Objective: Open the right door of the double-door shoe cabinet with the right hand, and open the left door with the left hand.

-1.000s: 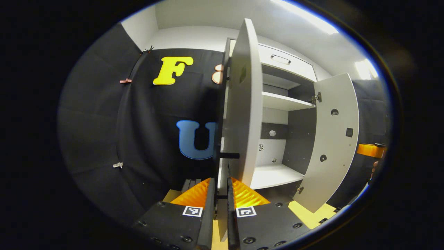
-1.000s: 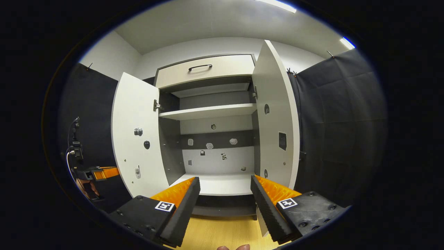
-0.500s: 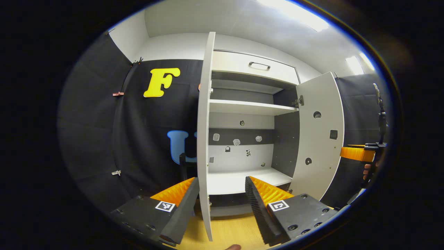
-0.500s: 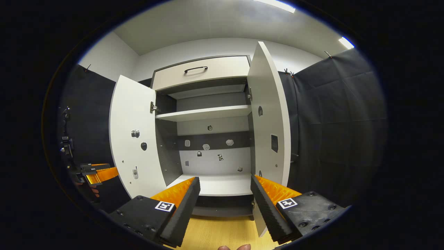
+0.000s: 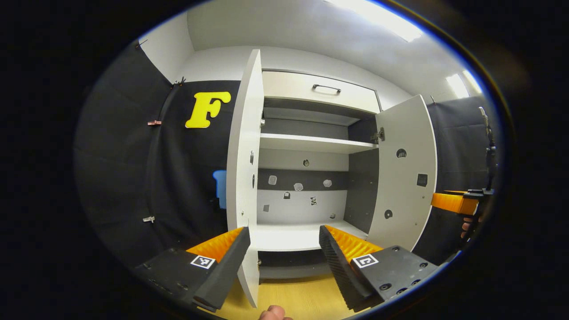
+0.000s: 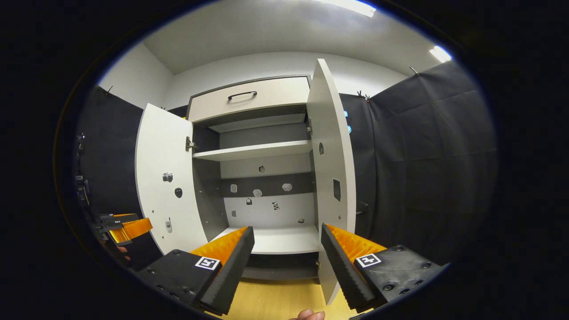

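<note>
The white shoe cabinet (image 5: 311,144) stands with both doors swung out and its shelves bare. In the left gripper view the left door (image 5: 242,169) shows almost edge-on just past my left finger, and the right door (image 5: 402,173) hangs wide. My left gripper (image 5: 284,253) is open, holding nothing, a short way back from the cabinet. In the right gripper view the left door (image 6: 164,178) and right door (image 6: 331,169) frame the cabinet's inside. My right gripper (image 6: 284,255) is open too, its right finger near the right door's lower edge.
A shut drawer (image 5: 326,89) with a dark handle tops the cabinet. Wooden floor (image 5: 289,298) lies under the grippers. The right gripper (image 5: 453,202) shows far right in the left gripper view; the left gripper (image 6: 126,226) shows far left in the right gripper view. Black cloth walls flank both sides.
My left gripper, shut around the left door a second ago, has let go, opened and drawn back. The left door has swung wider. The right gripper stayed open and drifted slightly.
</note>
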`<state>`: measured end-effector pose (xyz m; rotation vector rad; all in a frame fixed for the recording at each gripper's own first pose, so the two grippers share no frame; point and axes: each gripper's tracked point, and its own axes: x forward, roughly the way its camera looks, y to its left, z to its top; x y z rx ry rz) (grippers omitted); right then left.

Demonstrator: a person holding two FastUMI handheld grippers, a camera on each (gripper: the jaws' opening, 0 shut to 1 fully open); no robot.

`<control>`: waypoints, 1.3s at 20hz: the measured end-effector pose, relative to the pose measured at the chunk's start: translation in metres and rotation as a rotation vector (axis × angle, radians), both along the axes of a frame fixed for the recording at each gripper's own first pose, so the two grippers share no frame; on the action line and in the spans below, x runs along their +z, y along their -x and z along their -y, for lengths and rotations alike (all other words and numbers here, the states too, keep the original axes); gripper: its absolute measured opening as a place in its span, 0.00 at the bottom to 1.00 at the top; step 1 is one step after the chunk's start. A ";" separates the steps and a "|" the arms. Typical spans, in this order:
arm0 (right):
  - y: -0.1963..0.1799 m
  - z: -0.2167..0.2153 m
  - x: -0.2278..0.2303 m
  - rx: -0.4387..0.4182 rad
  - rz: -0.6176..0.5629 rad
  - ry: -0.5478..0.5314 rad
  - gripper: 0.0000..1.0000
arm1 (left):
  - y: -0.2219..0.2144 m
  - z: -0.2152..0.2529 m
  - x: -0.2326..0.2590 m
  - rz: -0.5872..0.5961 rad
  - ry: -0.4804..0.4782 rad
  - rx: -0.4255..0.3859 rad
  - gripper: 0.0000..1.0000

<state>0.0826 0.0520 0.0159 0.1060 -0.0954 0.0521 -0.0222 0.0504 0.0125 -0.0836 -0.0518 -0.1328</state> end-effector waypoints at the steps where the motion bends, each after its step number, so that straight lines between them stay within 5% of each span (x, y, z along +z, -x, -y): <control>1: 0.000 0.001 0.001 -0.003 0.001 -0.003 0.95 | 0.001 0.004 0.002 0.001 0.001 0.004 0.96; 26: -0.003 0.009 0.006 -0.008 0.036 0.006 0.98 | -0.021 0.046 0.006 0.012 -0.074 0.002 0.96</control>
